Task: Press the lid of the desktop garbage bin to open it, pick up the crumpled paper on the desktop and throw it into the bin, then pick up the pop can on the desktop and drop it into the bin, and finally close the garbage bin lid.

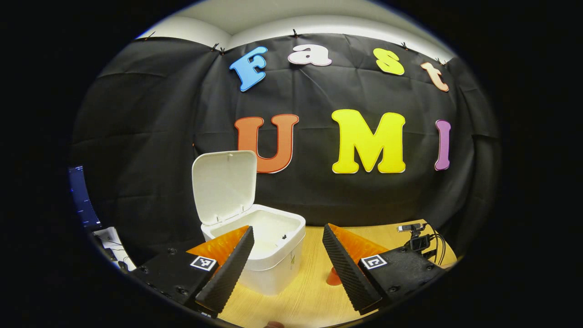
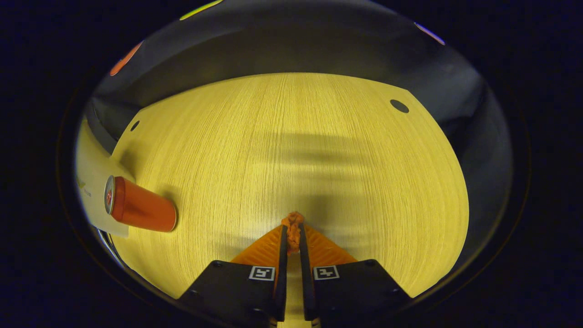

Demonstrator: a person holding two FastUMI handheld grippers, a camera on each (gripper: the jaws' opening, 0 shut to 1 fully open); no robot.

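Right claw clamps crumpled paper; pop can label unreadable.

It was a recording booth rather than a home: black cloth hung pinned as a wall behind a pale wood-grain desktop with round cable holes. A small camera on a stand trailed cables at the desk's far corner, and a lit screen glowed at the left edge beside some white equipment.
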